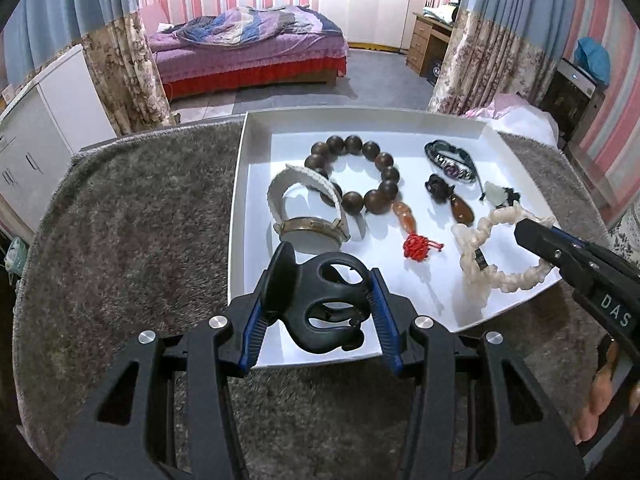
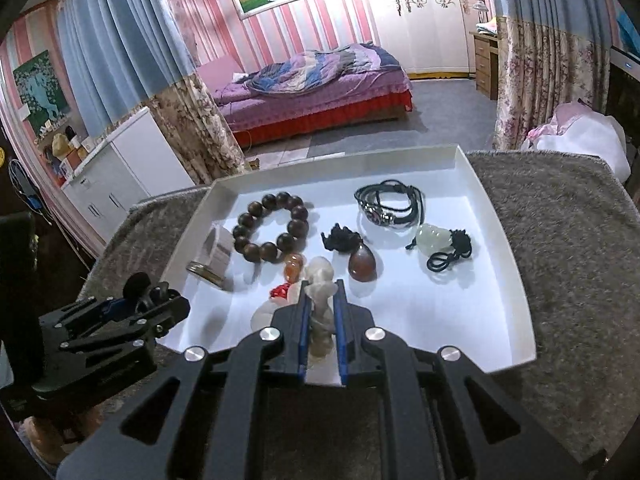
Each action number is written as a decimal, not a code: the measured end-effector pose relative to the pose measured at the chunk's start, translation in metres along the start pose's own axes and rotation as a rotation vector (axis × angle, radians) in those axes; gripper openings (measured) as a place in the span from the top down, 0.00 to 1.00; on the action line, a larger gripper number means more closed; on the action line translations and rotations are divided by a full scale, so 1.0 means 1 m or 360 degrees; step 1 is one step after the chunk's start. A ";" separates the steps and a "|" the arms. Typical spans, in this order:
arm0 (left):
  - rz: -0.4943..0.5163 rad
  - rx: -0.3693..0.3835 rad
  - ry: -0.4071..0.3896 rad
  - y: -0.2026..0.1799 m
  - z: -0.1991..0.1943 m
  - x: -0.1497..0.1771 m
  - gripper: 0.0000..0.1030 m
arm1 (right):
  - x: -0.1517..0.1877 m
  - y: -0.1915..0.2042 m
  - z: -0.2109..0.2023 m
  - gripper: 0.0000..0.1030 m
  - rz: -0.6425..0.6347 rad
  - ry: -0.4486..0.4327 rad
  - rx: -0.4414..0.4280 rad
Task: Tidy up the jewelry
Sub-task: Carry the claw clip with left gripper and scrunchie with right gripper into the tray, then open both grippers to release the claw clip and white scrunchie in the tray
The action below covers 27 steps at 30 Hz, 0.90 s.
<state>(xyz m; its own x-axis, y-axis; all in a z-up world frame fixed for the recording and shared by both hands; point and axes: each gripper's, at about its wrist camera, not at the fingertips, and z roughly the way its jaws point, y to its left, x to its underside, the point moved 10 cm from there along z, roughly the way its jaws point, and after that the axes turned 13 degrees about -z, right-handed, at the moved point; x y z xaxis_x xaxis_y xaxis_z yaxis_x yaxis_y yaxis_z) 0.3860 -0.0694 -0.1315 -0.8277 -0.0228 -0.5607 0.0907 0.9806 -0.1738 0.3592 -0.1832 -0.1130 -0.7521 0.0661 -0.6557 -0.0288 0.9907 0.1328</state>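
A white tray lies on a grey shaggy cloth and holds several pieces of jewelry. In it are a dark wooden bead bracelet, a white-strapped watch, an orange stone with a red knot, a brown drop pendant, a black cord bracelet and a pale jade pendant. My left gripper is shut on a black claw hair clip over the tray's near edge. My right gripper is shut on a cream scrunchie, whose loop hangs into the tray's near right part.
The grey shaggy cloth covers the table on both sides of the tray. A white cabinet stands to the left, beyond the table. A bed and flowered curtains are farther back. A hand shows at the right edge.
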 end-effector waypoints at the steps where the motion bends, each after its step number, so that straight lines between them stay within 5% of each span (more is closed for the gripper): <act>1: 0.0002 -0.0004 0.0005 0.001 0.003 0.001 0.55 | 0.001 -0.001 0.004 0.90 0.0002 0.0010 0.0003; 16: 0.0023 -0.0073 0.0010 0.005 0.027 0.001 0.54 | 0.021 -0.002 0.032 0.89 -0.0155 0.0186 0.0197; 27: 0.0012 -0.0101 0.0069 0.008 0.041 0.002 0.54 | 0.030 -0.006 0.046 0.83 -0.0121 0.0349 0.0157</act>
<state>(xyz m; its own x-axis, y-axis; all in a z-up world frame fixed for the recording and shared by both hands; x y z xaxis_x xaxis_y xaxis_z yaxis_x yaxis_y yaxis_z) 0.4078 -0.0698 -0.1673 -0.8505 -0.0082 -0.5260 0.0630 0.9911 -0.1175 0.3670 -0.1817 -0.1682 -0.8755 -0.0258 -0.4826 -0.0344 0.9994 0.0089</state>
